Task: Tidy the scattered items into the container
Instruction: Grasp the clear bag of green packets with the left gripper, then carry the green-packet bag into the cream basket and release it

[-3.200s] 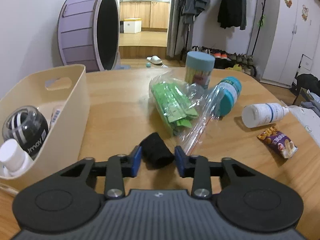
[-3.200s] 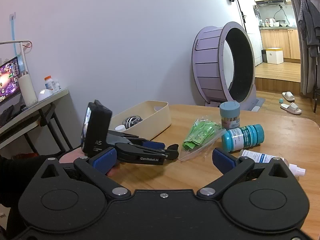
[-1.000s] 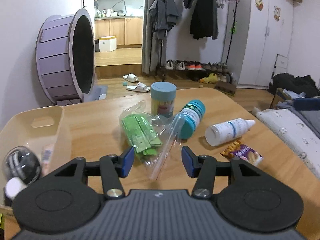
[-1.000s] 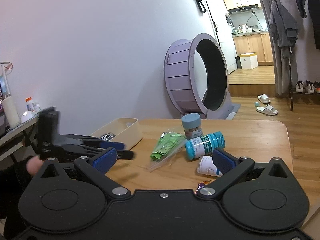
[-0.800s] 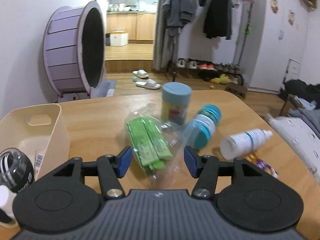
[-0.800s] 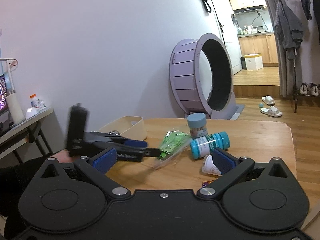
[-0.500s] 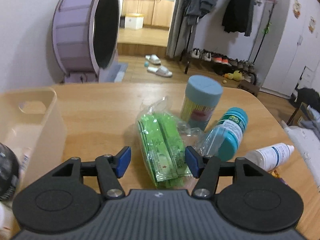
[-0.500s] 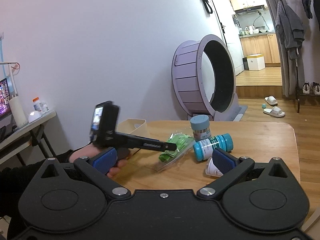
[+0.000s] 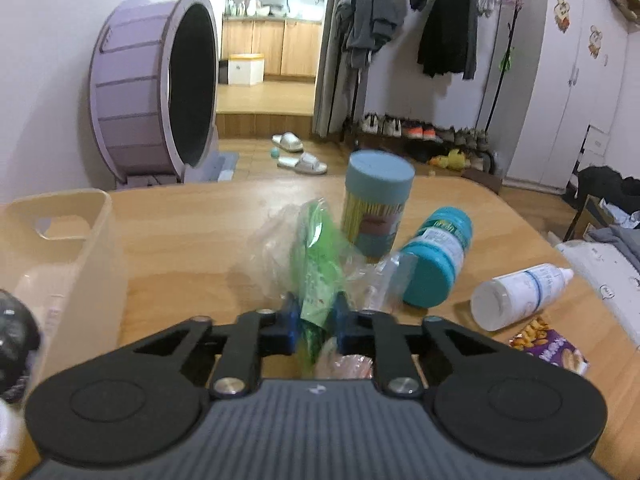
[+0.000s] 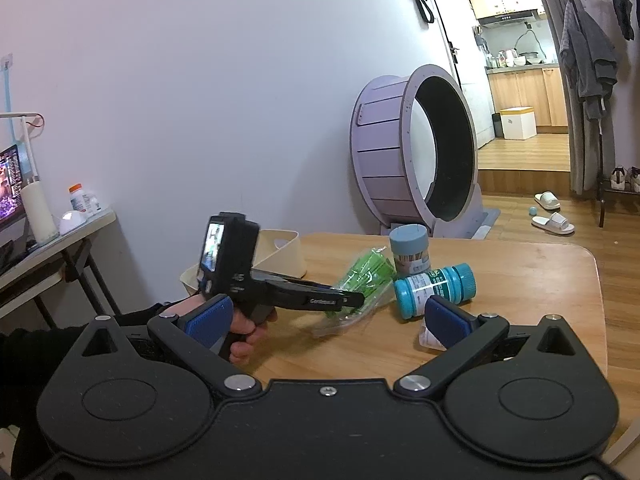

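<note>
Your left gripper: just closed, clamped on the green sachet bag, ready for carrying to the container. Right gripper: apart, idle.

Purple cat wheel against the wall, coat rack (dark clothes), 2 slippers between.

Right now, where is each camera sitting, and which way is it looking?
Left wrist: sits on the left gripper, looking down along its fingers across the table; its blue pads have just closed on the bag of green packets.
Right wrist: sits on the right gripper, looking across the table toward the wall; its open fingers show, plus the person's left hand holding the other gripper.
Both see the bag, the blue-lidded jar, the teal bottle, the beige container and the purple wheel.
</note>
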Demonstrator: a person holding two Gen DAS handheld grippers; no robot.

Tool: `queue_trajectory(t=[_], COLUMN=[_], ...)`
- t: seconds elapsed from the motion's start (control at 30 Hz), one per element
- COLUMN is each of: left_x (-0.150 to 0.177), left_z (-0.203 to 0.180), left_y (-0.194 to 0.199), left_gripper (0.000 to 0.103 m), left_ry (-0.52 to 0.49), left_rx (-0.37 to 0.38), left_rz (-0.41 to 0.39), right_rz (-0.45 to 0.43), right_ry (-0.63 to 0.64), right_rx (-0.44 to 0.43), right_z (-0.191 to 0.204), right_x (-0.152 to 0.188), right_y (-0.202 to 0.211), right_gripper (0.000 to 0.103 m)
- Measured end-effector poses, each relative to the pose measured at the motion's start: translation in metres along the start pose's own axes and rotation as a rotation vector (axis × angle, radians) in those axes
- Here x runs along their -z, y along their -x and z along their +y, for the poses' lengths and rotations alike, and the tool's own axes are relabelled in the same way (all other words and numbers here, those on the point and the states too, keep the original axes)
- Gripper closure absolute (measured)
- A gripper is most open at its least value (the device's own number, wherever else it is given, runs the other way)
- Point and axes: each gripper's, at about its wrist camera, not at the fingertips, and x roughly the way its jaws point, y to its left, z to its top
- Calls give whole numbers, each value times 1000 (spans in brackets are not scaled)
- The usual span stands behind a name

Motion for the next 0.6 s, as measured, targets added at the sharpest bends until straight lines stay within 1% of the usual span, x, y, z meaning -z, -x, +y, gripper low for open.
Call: queue_trajectory(t=[0.27,0.37,0.5,0.6], left_x=[-9,-17,-29,-38], left_z=[16,23,43,64], left_y=[69,90,117,124], left_gripper=[94,94,94,94], left_ry=[-15,-26,-21,-10], left_rx=[-17,-35,-82,-130], left_rz=[-105,-144,-193,-198], right_rz=[-9,-13,-16,-11], right_ry=[2,5,4,9], right_rx=[-27,-44,-69,-80], right_z=[5,9,13,17], right_x=[-1,-3,-4,-4], right_y=[-3,-5,-10,-15], right_gripper=[0,0,0,0])
